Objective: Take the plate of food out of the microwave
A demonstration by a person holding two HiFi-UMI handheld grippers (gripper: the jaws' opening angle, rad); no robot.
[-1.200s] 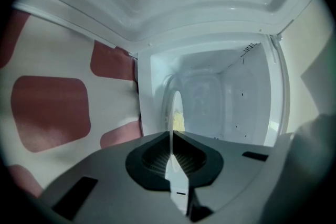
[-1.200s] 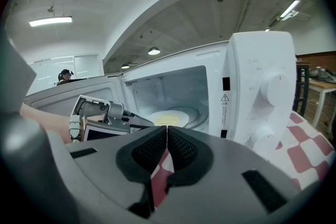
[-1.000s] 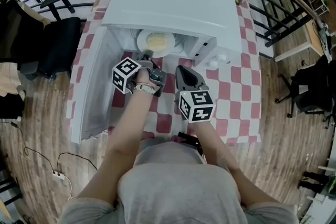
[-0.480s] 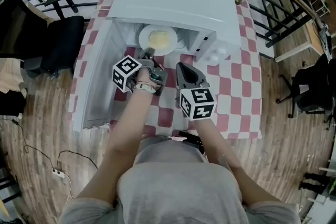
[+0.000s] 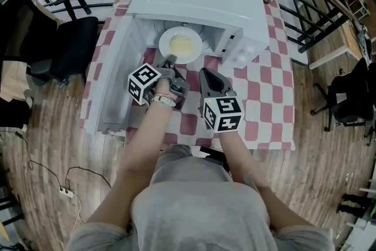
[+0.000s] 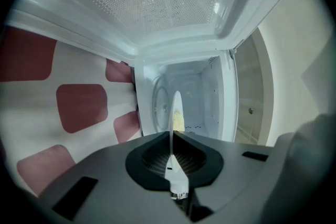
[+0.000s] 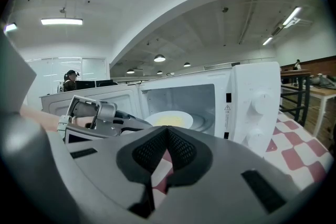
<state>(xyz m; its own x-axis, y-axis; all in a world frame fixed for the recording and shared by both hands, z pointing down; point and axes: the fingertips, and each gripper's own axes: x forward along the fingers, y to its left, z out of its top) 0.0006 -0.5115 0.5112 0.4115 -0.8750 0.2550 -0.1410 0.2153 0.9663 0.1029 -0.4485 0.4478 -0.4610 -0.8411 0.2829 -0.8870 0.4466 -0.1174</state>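
The left claw (image 6: 172, 162), clamped on the rim of the plate (image 5: 166, 38) just ahead of it, has drawn the plate toward the mouth of the microwave (image 5: 200, 0), so removal appears well under way; the right claw (image 7: 167, 136) beside it is closed and empty.

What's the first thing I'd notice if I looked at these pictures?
Probably the big white microwave with its door swung open, sitting on a red-and-white checked tablecloth. Right at its mouth is a plate of yellow food, and the left gripper is pinching the plate's near rim. The right gripper is beside it, shut and empty.
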